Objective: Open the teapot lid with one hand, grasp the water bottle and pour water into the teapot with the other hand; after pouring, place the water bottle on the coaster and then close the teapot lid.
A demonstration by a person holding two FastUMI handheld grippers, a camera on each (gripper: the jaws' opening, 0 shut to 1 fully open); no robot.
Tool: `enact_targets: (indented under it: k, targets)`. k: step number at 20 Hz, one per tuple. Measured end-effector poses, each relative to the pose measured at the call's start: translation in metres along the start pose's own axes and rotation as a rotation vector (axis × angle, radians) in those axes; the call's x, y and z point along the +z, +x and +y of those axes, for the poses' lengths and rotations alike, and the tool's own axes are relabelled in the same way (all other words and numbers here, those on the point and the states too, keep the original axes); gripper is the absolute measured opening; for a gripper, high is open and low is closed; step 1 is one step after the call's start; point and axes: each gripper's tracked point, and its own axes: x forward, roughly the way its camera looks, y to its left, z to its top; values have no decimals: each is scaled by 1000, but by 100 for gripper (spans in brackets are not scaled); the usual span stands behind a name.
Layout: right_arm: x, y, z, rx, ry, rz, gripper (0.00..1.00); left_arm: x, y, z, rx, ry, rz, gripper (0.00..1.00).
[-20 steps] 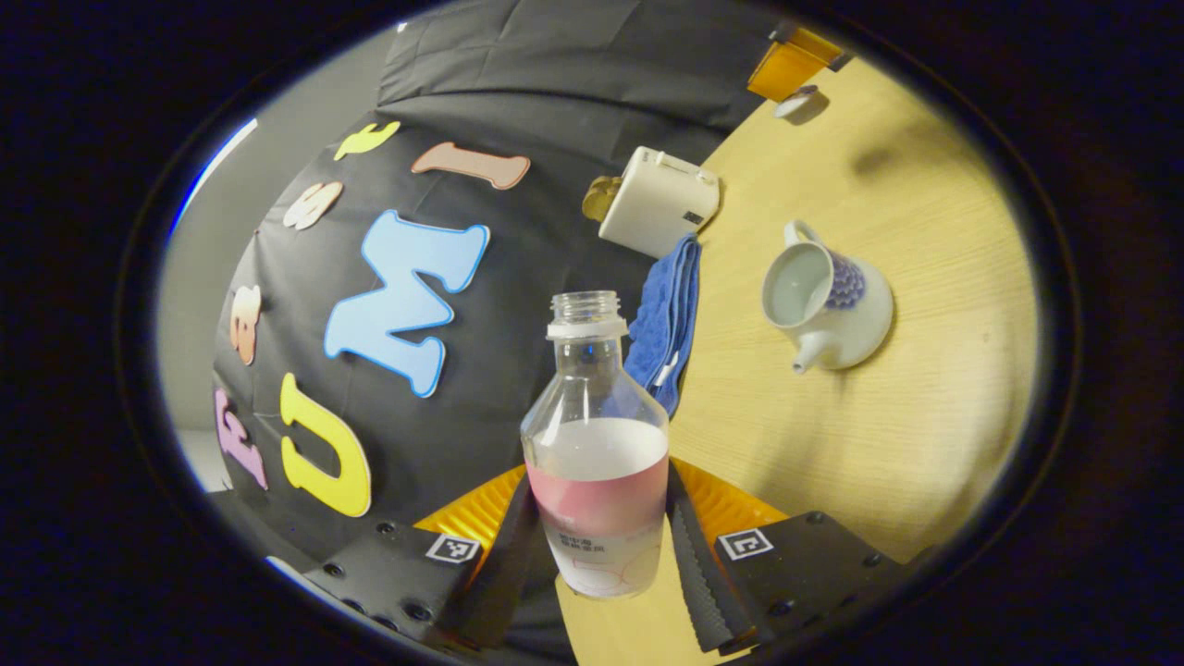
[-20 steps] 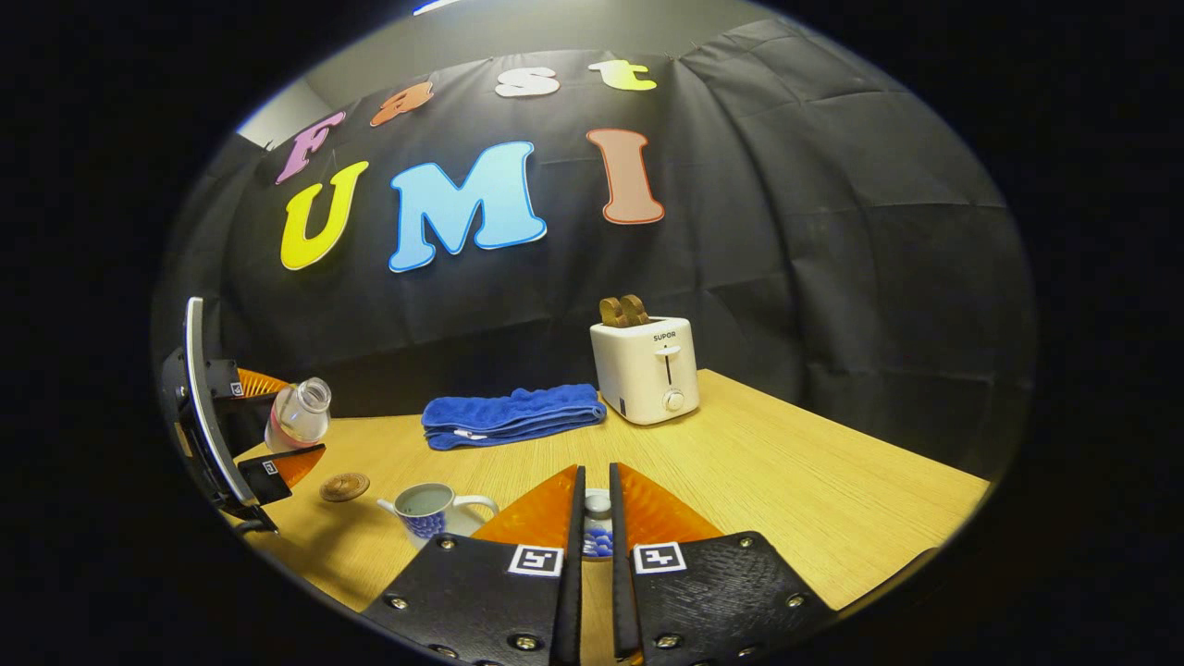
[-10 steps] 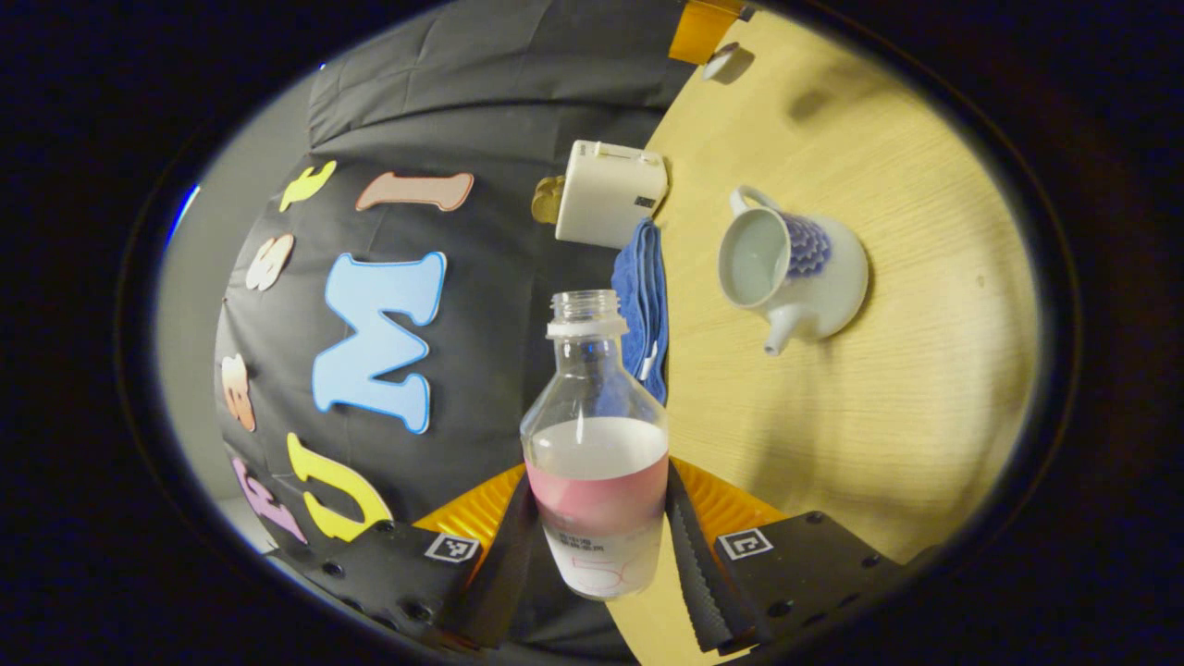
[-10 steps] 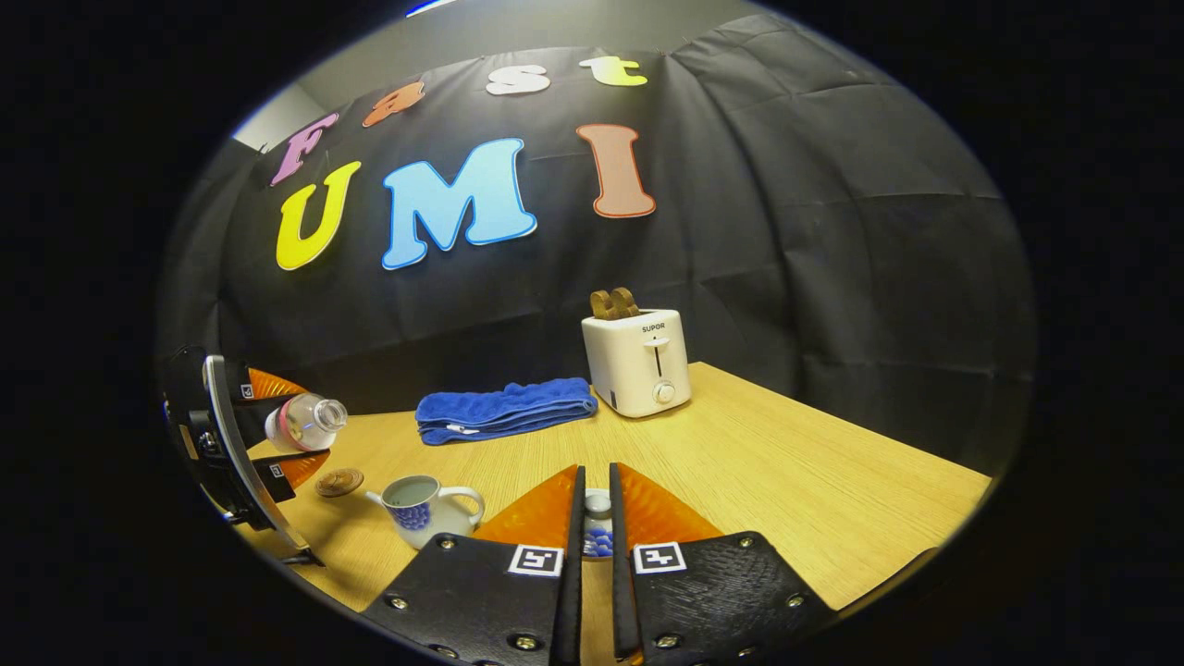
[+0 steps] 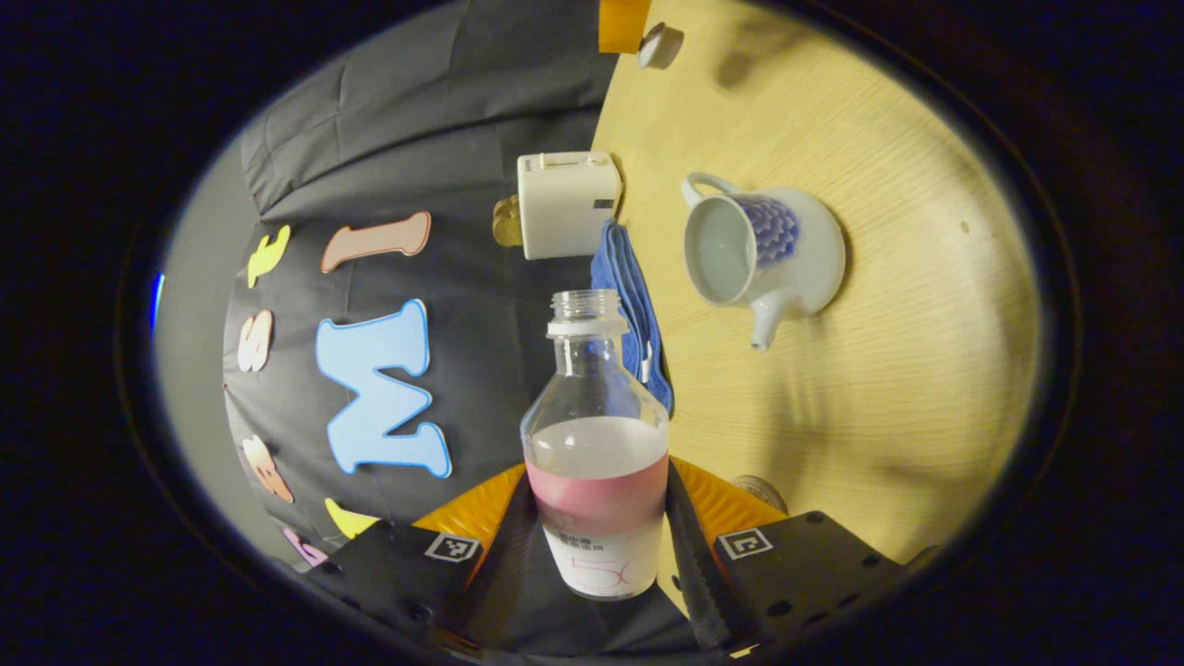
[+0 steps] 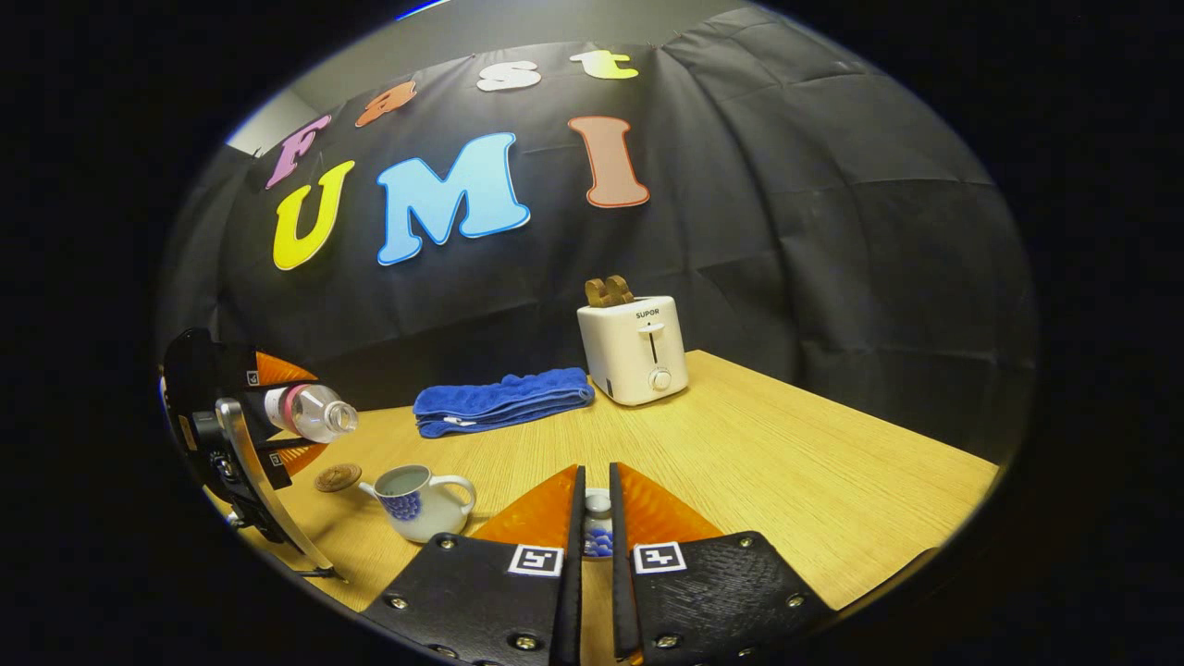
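Left gripper (image 5: 597,518) clamped on bottle (image 5: 597,462), both fingers pressed against its labelled lower part. Bottle uncapped, part full of clear water, its level sitting just above the pink label band. In the right gripper view, bottle (image 6: 310,413) tipped near level, mouth pointing toward teapot (image 6: 416,499), raised above the table (image 6: 786,481) and up-left of the teapot. Teapot open, lidless, pale liquid or glaze inside, hard to tell which; spout toward coaster (image 6: 337,477), handle on the far side from it. Coaster bare, just left of teapot. Right gripper (image 6: 592,527) nearly closed on lid (image 6: 597,532), fingers tight at its knob, right of teapot. Beyond teapot, folded blue towel (image 6: 504,402); right of towel, white toaster (image 6: 635,350) with brown slices in its slots.
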Motion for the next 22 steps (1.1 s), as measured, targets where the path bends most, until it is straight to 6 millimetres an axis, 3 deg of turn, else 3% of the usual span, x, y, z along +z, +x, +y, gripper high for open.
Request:
enact_targets:
  k: [22]
  targets:
    - [-4, -9, -14, 9, 33, -13, 14, 7, 4, -1, -39, 279, 26, 84]
